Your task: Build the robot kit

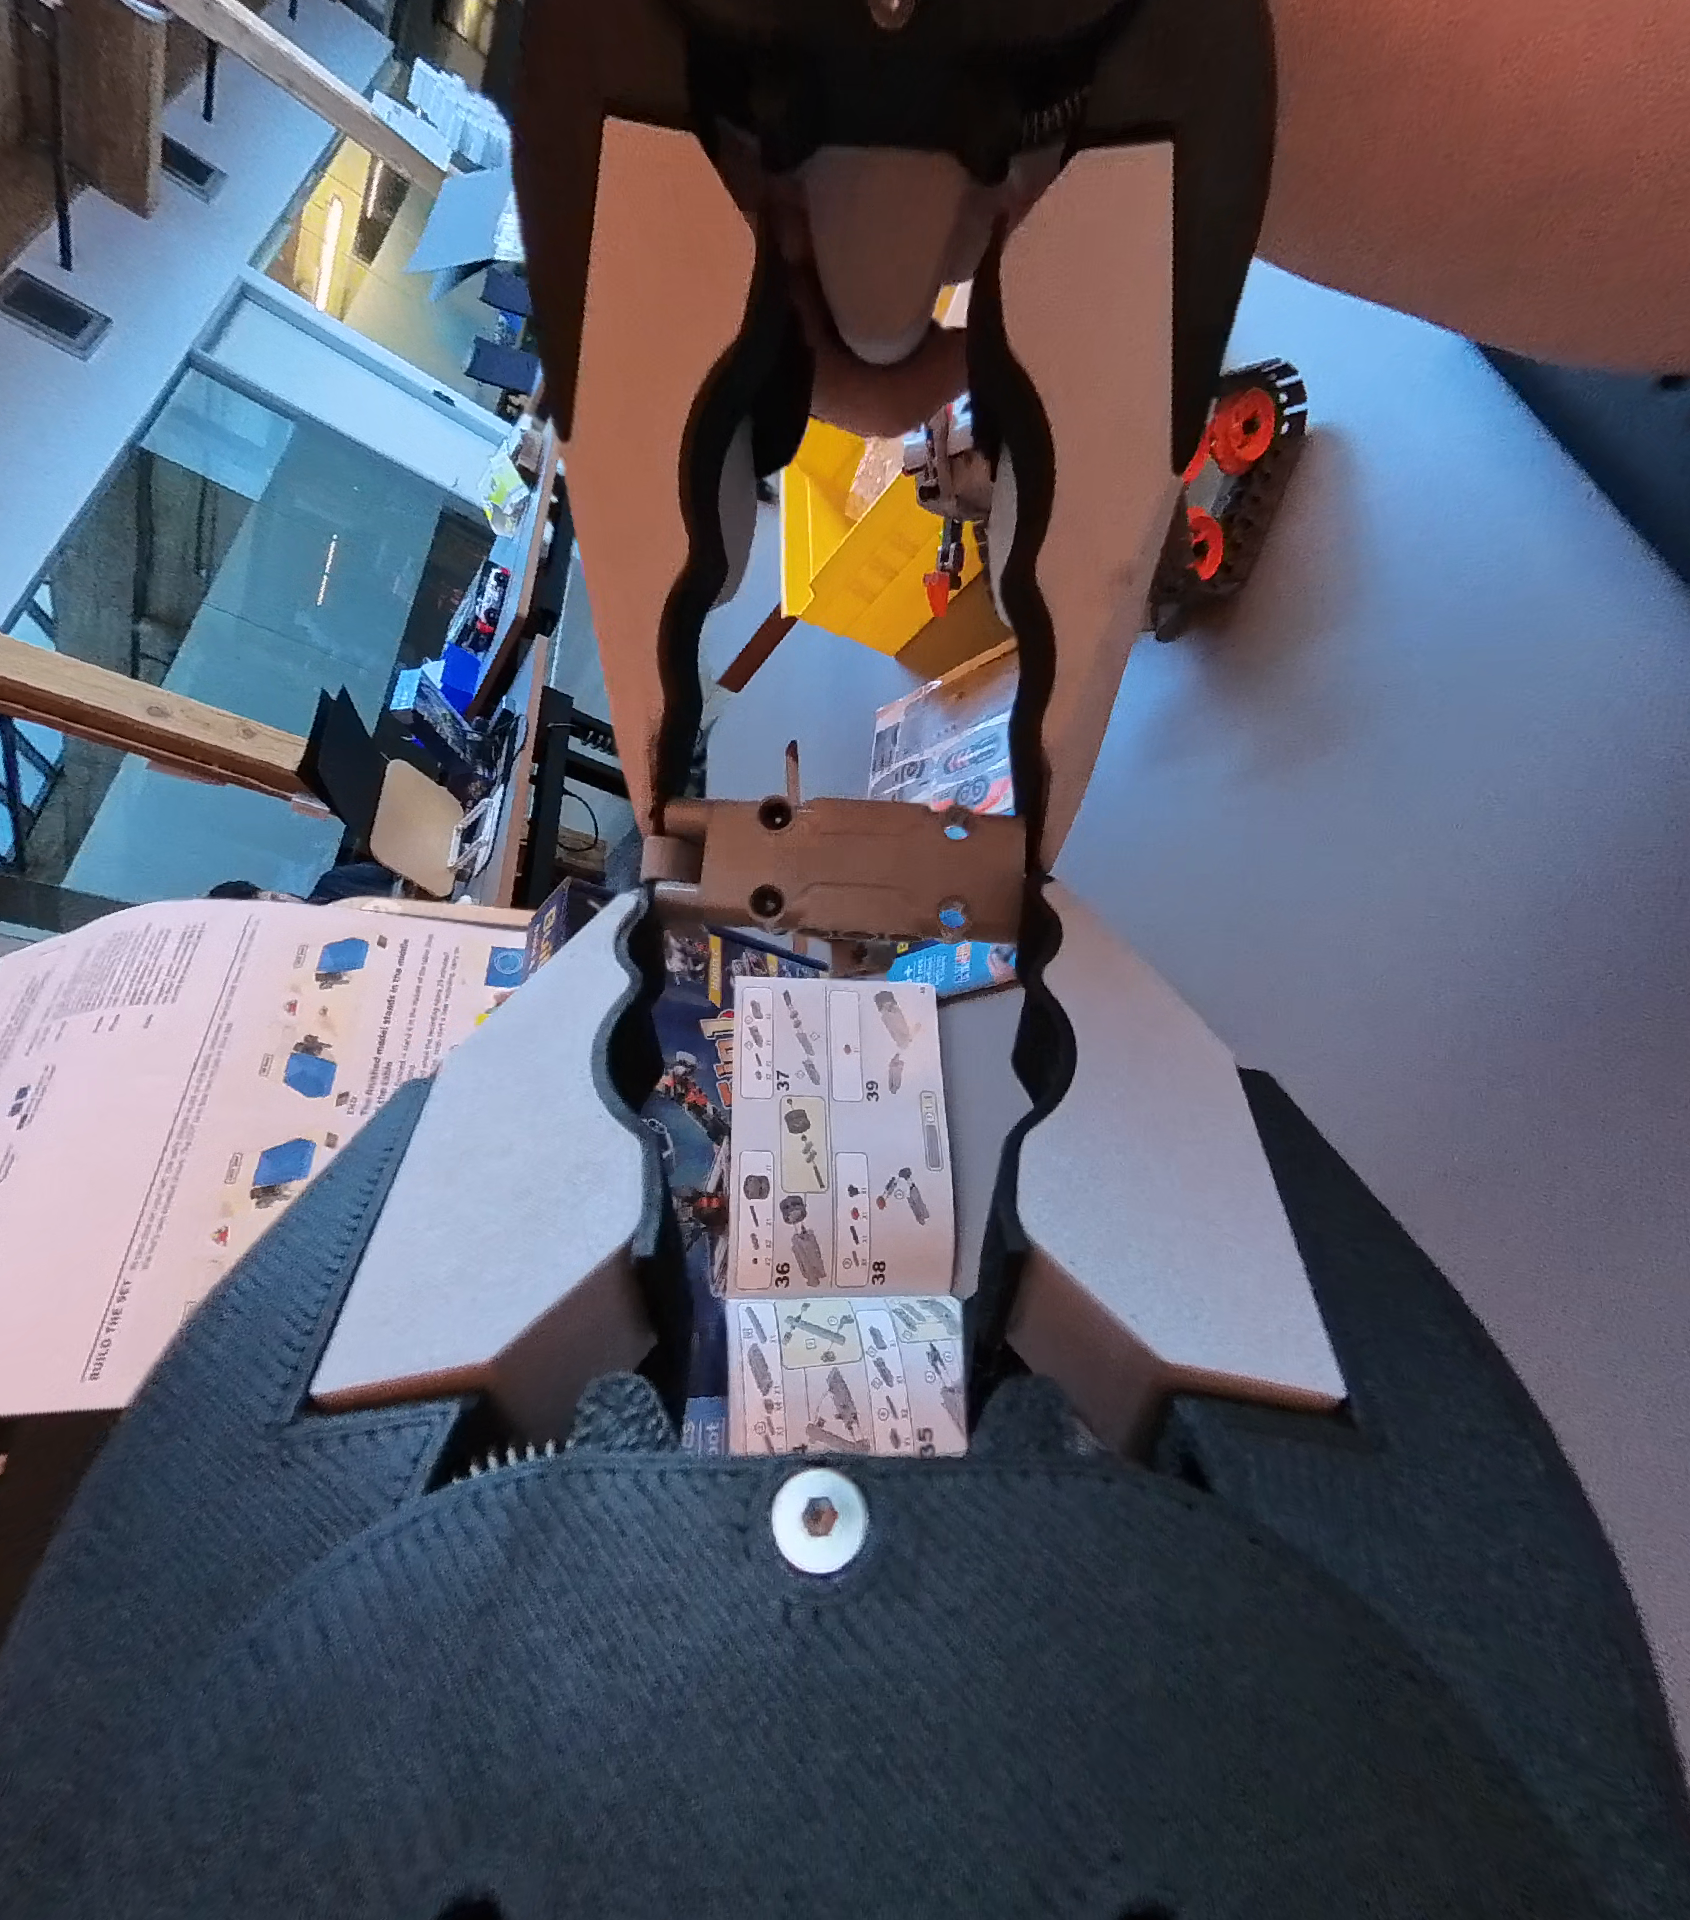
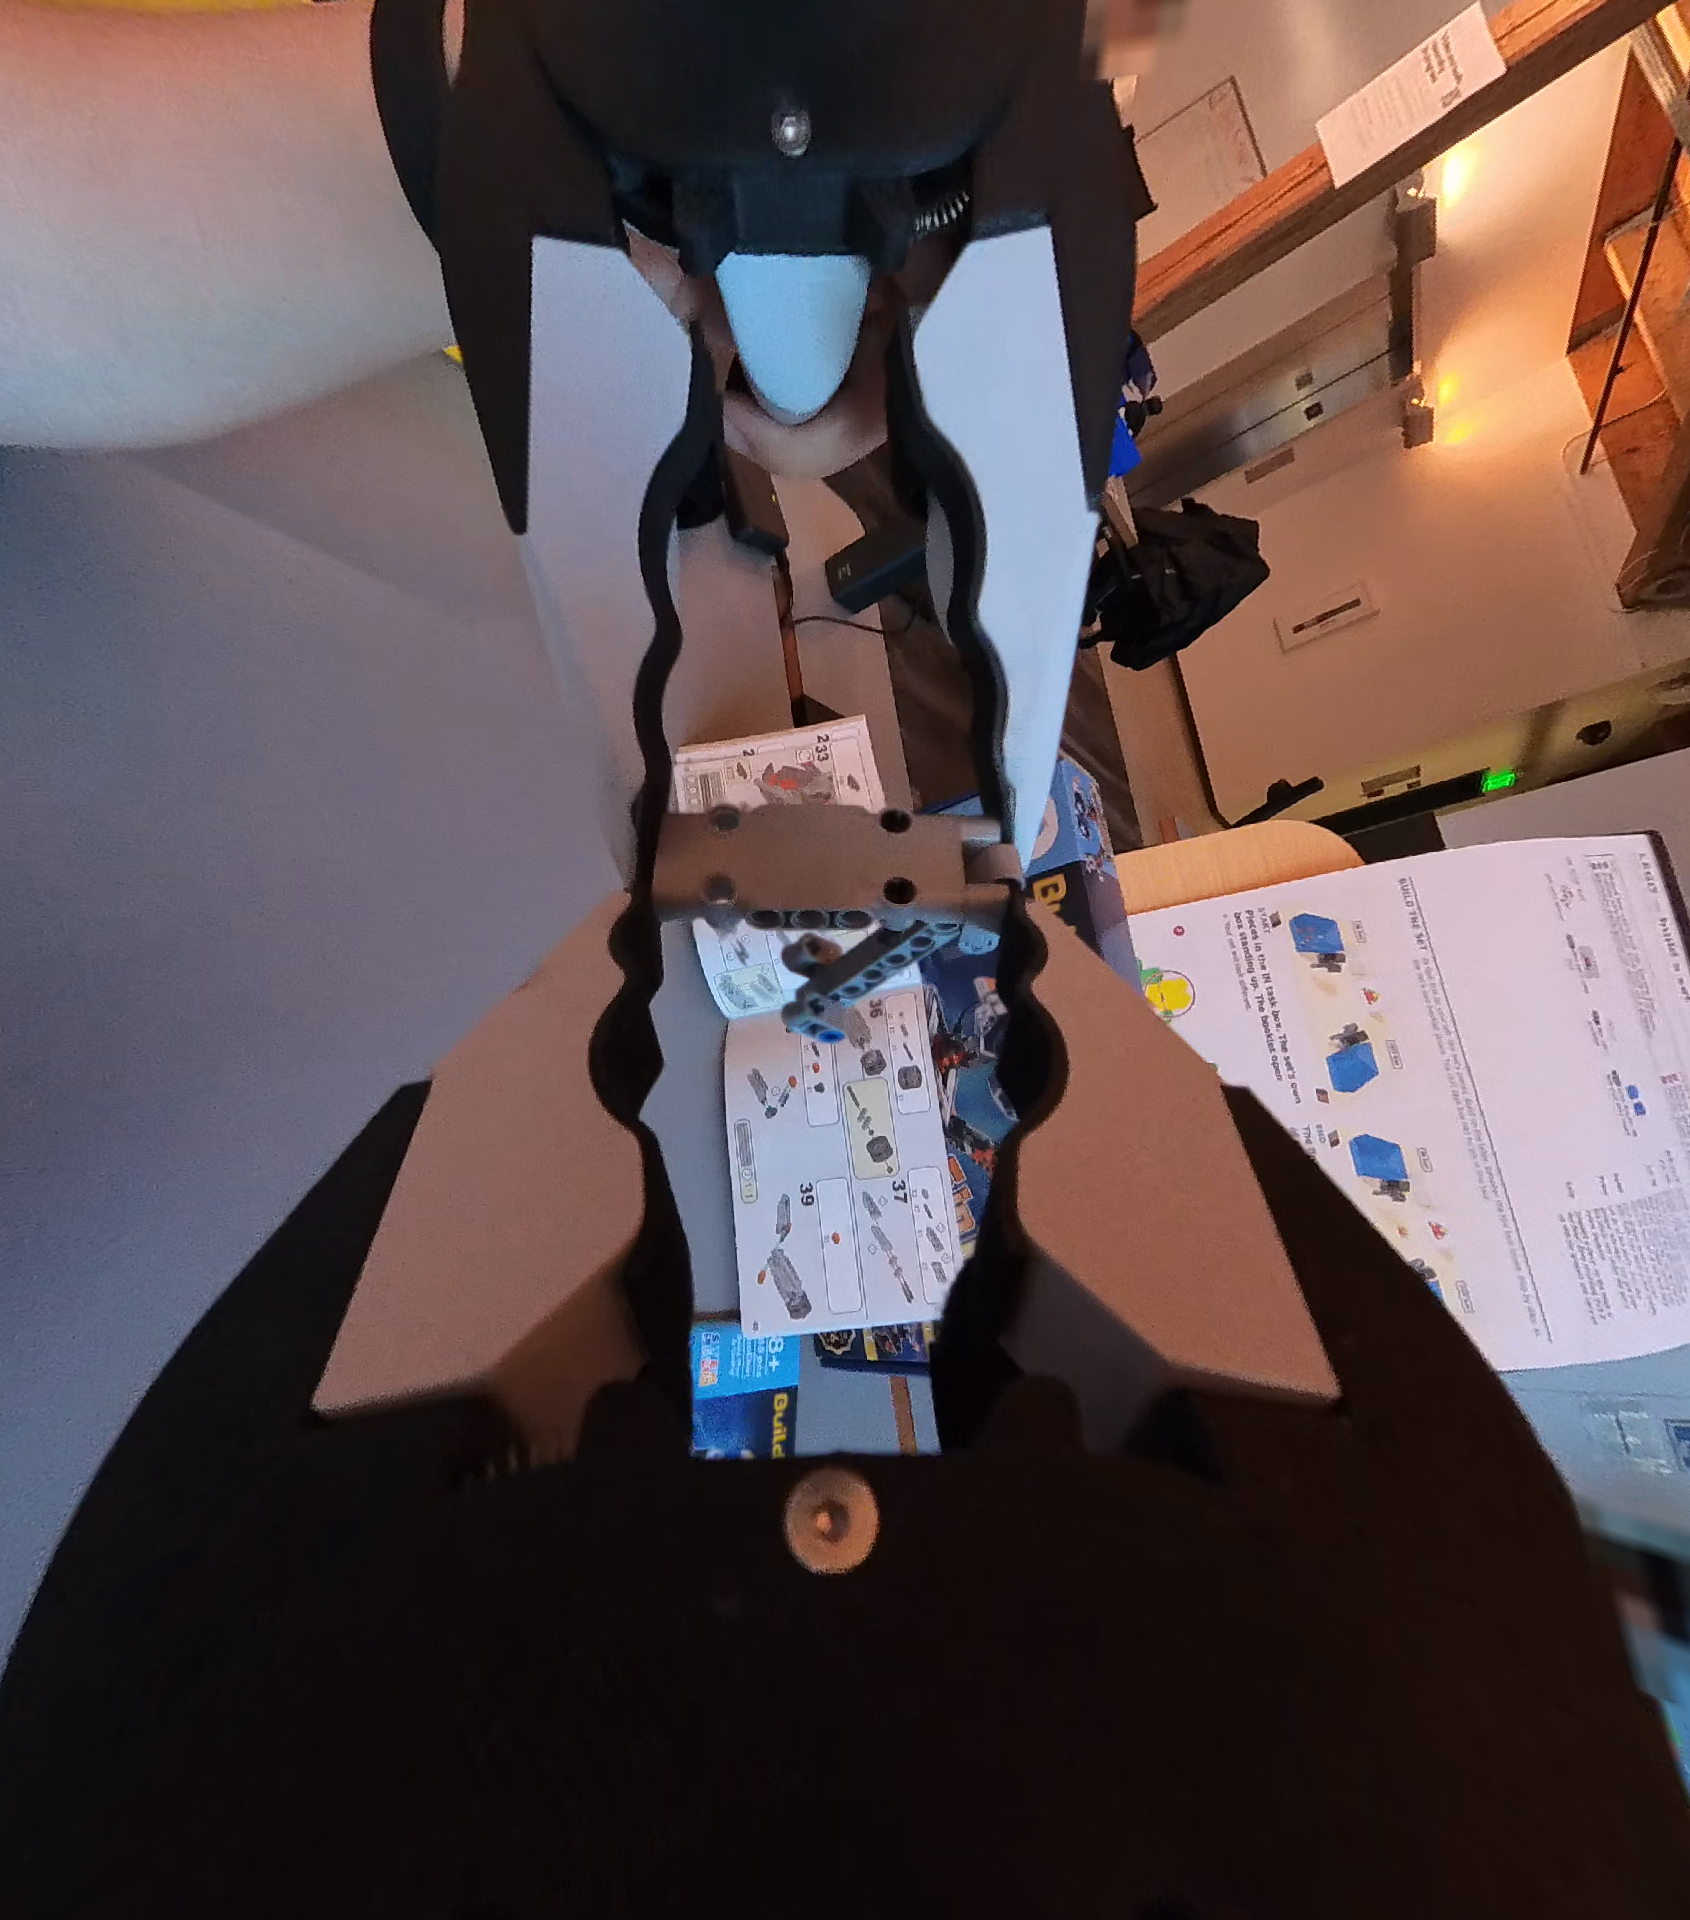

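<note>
Both hand-held grippers meet tip to tip above a pale grey desk point(image 1: 1443, 935), the left hand-held gripper point(image 1: 836, 873) and the right hand-held gripper point(image 2: 820, 868) each closed on opposite sides of one grey block point(image 1: 841, 868) held in the air between them. Below it lie an open booklet point(image 1: 841, 1132), a blue box point(image 2: 1069, 831), a printed sheet point(image 1: 145, 1122); a yellow bin point(image 1: 872, 540) and tracked model point(image 1: 1236, 488) sit farther off. Glass walls and wooden beams fill the room behind.

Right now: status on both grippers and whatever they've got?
Left gripper and right gripper tip to tip, both shut on grey motor block, held mid-air. Black holed beam hangs under it. Open instruction booklet and blue box below.
</note>
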Tool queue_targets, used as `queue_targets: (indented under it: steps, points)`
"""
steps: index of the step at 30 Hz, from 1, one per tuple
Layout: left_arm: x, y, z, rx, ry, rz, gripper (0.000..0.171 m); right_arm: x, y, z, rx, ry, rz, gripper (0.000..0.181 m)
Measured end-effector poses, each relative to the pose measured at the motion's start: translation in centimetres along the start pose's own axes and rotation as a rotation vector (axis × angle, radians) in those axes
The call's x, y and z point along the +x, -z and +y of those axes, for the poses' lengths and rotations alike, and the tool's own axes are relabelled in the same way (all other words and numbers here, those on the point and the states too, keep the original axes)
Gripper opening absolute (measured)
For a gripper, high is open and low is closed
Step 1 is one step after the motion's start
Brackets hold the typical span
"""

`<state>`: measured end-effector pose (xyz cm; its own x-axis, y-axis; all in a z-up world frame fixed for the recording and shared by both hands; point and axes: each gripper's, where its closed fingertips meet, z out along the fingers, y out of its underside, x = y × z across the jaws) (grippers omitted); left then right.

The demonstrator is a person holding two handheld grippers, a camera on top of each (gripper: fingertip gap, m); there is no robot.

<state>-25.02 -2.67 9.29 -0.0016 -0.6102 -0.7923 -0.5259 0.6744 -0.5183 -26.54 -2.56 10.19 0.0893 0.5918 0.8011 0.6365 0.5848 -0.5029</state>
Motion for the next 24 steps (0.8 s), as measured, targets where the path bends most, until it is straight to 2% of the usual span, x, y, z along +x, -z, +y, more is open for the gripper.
queue_targets:
  steps: [5,11,17,24]
  points:
    - [-0.1,-0.4,-0.3,0.017,0.009,0.000,0.067,0.1,0.4,0.2,0.045,-0.020,-0.015,0.064]
    - [-0.4,-0.4,-0.4,0.012,-0.008,-0.035,0.067,0.5,0.4,0.1,0.033,0.008,0.021,0.064]
    - [-0.9,-0.2,0.7,-0.033,-0.036,-0.071,0.067,0.7,-0.7,0.3,0.082,0.018,0.031,0.066]
    - [-0.8,-0.1,0.3,-0.005,-0.067,-0.077,0.067,0.6,-0.4,0.2,0.085,0.025,0.041,0.067]
